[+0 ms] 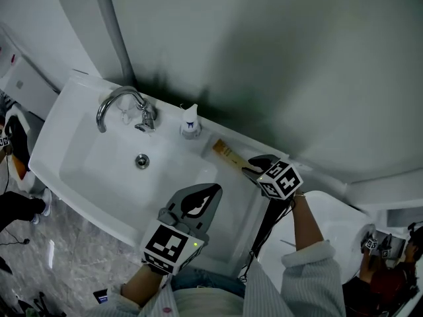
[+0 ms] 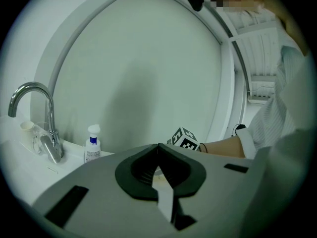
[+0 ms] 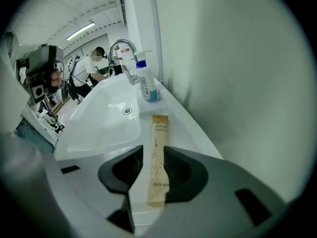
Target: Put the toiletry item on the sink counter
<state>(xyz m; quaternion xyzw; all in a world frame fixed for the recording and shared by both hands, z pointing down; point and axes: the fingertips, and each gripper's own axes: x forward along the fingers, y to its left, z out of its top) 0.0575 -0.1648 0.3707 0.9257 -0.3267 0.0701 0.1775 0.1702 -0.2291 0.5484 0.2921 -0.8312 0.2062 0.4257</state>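
Note:
A long tan toothbrush packet (image 1: pixel 227 152) lies flat on the white sink counter (image 1: pixel 173 111), to the right of the basin. My right gripper (image 1: pixel 248 168) sits at the packet's near end. In the right gripper view the packet (image 3: pixel 157 133) runs between the jaws of this gripper (image 3: pixel 153 147); they stand apart, open, and it rests on the counter (image 3: pixel 184 118). My left gripper (image 1: pixel 213 189) hovers over the front right of the basin. Its jaws meet at the tips (image 2: pixel 158 145), shut with nothing between them.
A chrome faucet (image 1: pixel 122 104) stands at the back of the basin (image 1: pixel 112 170). A small white pump bottle (image 1: pixel 190 122) with a blue label stands between faucet and packet. The wall runs close behind the counter. A white rounded fixture (image 1: pixel 340 233) sits right of the sink.

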